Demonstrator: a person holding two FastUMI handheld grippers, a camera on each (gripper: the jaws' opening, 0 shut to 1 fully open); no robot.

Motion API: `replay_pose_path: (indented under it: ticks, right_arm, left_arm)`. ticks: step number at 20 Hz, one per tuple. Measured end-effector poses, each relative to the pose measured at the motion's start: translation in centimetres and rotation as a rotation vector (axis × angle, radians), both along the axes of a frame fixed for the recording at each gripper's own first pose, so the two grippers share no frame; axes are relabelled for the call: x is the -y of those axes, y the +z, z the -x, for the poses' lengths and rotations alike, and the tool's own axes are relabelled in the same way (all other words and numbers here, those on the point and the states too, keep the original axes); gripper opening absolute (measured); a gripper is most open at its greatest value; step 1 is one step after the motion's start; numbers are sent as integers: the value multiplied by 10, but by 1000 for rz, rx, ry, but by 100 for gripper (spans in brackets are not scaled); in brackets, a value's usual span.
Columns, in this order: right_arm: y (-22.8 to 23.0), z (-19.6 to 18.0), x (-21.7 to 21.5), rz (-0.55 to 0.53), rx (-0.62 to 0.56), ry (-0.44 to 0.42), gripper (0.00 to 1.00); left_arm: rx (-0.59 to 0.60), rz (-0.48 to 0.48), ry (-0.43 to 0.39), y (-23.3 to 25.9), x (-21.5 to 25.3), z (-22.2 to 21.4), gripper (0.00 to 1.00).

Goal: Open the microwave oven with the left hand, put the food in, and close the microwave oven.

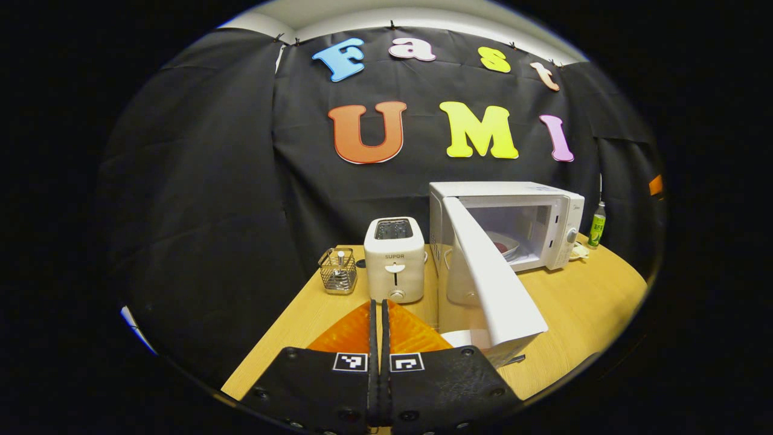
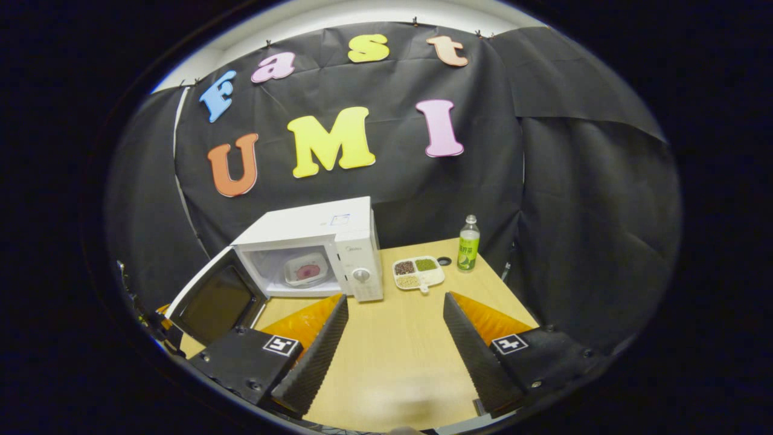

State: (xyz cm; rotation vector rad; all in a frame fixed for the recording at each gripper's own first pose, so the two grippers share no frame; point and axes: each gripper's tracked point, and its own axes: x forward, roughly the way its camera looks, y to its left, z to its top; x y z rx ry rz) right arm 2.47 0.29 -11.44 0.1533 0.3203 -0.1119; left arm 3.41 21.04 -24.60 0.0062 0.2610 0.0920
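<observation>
Left gripper view.
- Left gripper: fingers pressed together, nothing between them. It hangs low over the table, just left of the door's free edge; judged placed to push the door shut.
- Microwave: ahead and right of the gripper, cavity exposed.
- Door: swung wide toward the gripper, hinged at the oven's left side, its outer end just right of the fingers.
- Food: a dish with a reddish item, inside the cavity. The loading step looks done; closing remains.
- Toaster: straight ahead, beyond the fingertips, left of the oven.
- Wire basket: ahead and left, beside the toaster.
- Bottle: far right, behind the oven.

Right gripper view.
- Right gripper: fingers spread wide, empty, above bare table; judged freed after delivery and kept clear of the door's swing.
- Microwave: ahead and left, food seen on its floor.
- Door: open, well left of the left finger.
- Divided tray: ahead, just right of the oven, holding grains or beans.
- Bottle: ahead and right, beyond the tray.
</observation>
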Motion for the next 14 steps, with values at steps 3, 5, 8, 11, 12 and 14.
replay_pose_path:
  ticks: [3,5,8,11,12,14]
  right_arm:
    - [8,2,2,13,21,-3,92]
    - [6,4,-2,1,13,7,100]
    - [5,6,-1,-22,5,11,100]
    - [5,9,2,-32,-3,19,100]
    - [3,9,3,-33,-14,26,100]
    - [6,6,7,-32,-19,35,92]
  left_arm:
    - [-4,6,-40,0,22,0,0]
    - [-2,10,-77,1,46,-1,0]
    - [-1,23,-140,4,87,-6,0]
    - [4,28,-204,4,129,-11,0]
    - [2,27,-218,5,141,-13,0]
    - [2,26,-255,7,170,-18,0]
